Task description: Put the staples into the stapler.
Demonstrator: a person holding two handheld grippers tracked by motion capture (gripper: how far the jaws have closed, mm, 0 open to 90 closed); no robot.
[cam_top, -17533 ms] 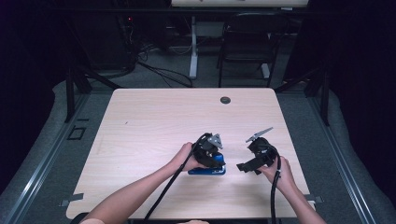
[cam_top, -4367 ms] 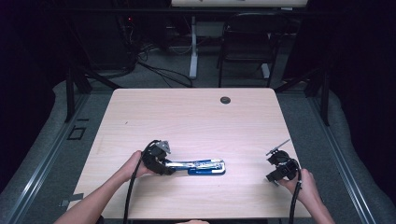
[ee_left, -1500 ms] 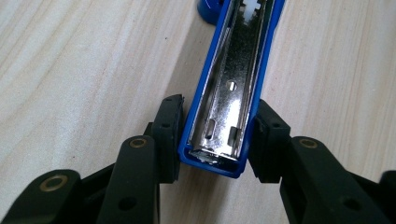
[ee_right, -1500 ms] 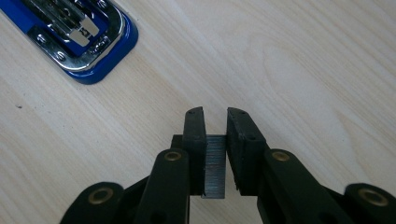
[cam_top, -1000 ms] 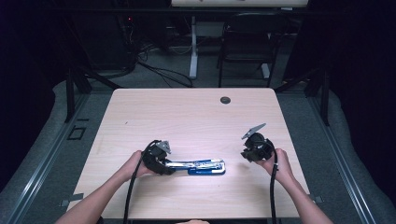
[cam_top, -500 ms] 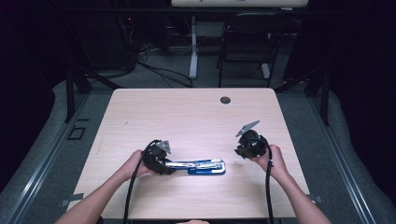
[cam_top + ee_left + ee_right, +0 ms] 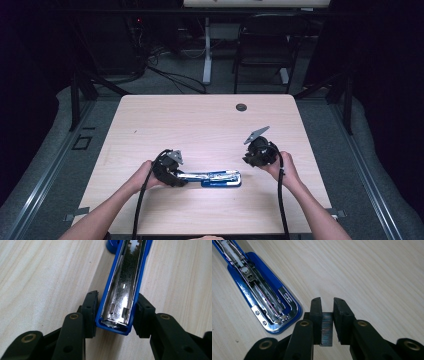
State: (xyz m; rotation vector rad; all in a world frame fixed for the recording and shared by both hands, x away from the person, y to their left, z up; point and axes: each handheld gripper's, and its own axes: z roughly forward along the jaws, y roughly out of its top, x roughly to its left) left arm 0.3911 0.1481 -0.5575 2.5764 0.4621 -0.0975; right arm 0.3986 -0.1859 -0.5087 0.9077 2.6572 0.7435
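a: where is the blue stapler [image 7: 215, 178] found?

b: it is laid open and flat on the wooden table [image 7: 200, 125], near the edge on the person's side. its shiny metal channel is turned upward, as seen in the left gripper view [image 7: 123, 287].

a: how is the left gripper [image 7: 172, 172] set against the stapler?

b: it is placed at the stapler's left end. in the left gripper view the black pads [image 7: 90, 312] are pressed on both blue sides of that end, so the stapler is pinched between them.

a: and the right gripper [image 7: 251, 159]?

b: it is held just beyond the stapler's right end, a little farther from the person, and apart from it. in the right gripper view its jaws are closed on a small grey strip of staples [image 7: 326, 331], which is clamped between the pads [image 7: 315, 315].

a: how is the stapler seen from that view?

b: its rounded blue end [image 7: 265, 307] is seen just left of the strip, with bare table between them.
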